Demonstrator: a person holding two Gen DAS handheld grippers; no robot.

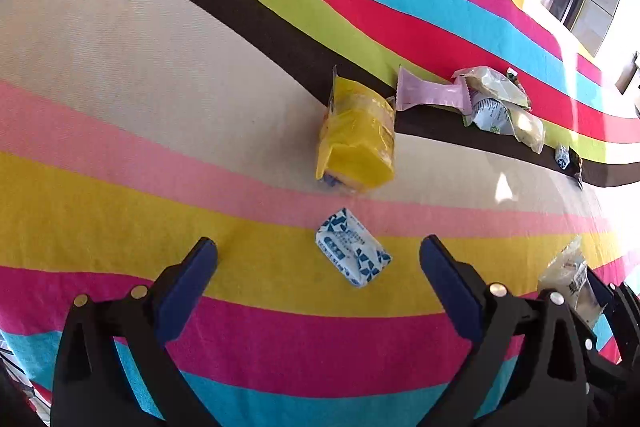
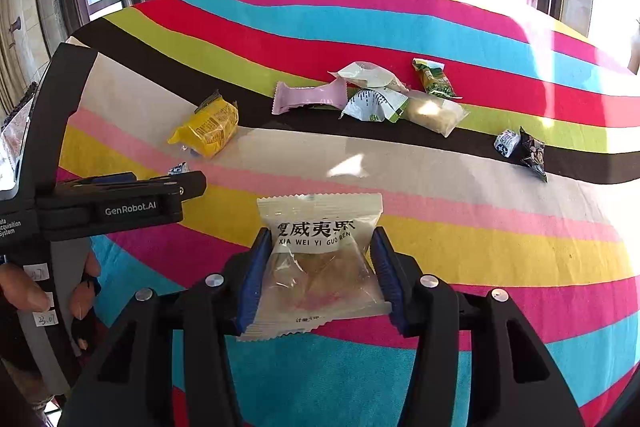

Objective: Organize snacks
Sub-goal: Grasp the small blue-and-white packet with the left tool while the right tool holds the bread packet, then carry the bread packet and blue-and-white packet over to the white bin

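The clear nut-snack packet [image 2: 320, 259] with the white printed top is off the cloth right now, pinched at its two side edges between the blue pads of the right tongs [image 2: 318, 275], over the near edge of the bench [image 2: 500, 247]. Jaws sit about half closed on it, and the film looks crinkled where they press.

If I were doing this I'd carry it toward the loose pile by the far edge, where the pink wrapper [image 2: 310, 98], the green-and-white packet [image 2: 372, 105] and another clear packet [image 2: 434, 115] already bunch up on the dark stripe, and I'd keep the squeeze light, since that film probably slips or crushes easily. Set it flat beside the pile, not on top.

Left tongs [image 1: 318, 263] are spread wide and hold nothing, hovering over the small blue-and-white candy [image 1: 352, 253] on the yellow stripe, pads either side and clear of it. I'd drop straight down so the candy stays centred before closing. The yellow packet [image 1: 356, 139] lies just beyond it, toward the middle.
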